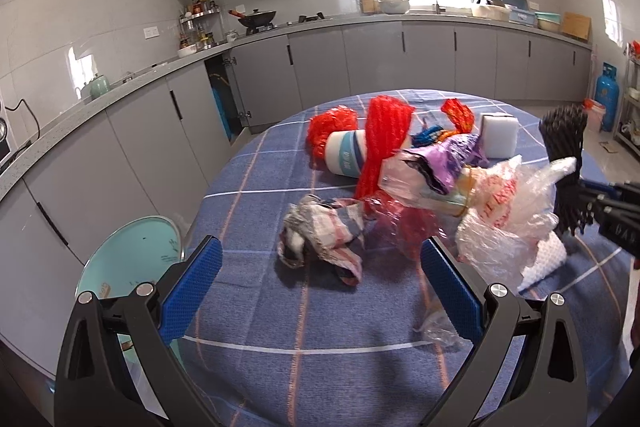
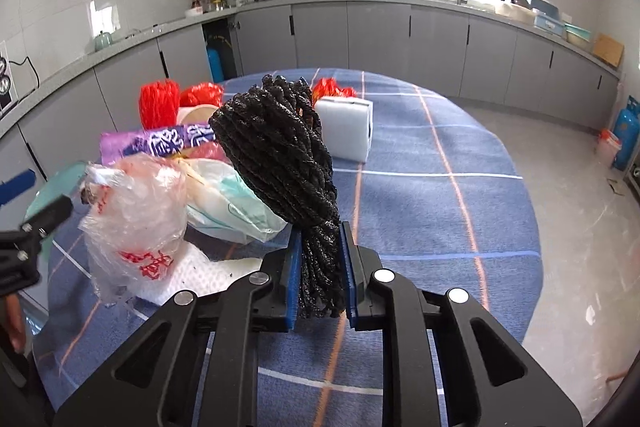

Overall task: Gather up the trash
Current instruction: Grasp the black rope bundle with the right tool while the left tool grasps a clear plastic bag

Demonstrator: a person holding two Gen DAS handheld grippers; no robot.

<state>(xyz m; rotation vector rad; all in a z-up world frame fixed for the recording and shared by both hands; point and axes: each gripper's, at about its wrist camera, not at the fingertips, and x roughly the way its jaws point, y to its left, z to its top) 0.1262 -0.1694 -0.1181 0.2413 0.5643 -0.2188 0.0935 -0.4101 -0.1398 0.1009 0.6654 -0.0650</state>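
A black net bundle [image 2: 280, 155] stands up between the blue pads of my right gripper [image 2: 320, 267], which is shut on its lower end; the left wrist view shows the same black net bundle [image 1: 562, 143] at the right. My left gripper [image 1: 320, 267] is open above the blue checked tablecloth [image 1: 280, 307], nothing between its pads. Just ahead of it lies a crumpled striped cloth [image 1: 324, 235]. Beyond are a clear plastic bag with red print [image 1: 504, 219], red netting [image 1: 384, 143], a white cup [image 1: 346, 153], a purple wrapper [image 1: 452, 155] and a white foam block [image 1: 498, 135].
A pale green round bin lid [image 1: 132, 259] sits beside the table at the left. Grey kitchen cabinets [image 1: 360, 59] and a counter run around the room. A blue gas cylinder [image 1: 608, 95] stands at the far right. A white mesh foam sheet [image 2: 200, 275] lies under the clear bag.
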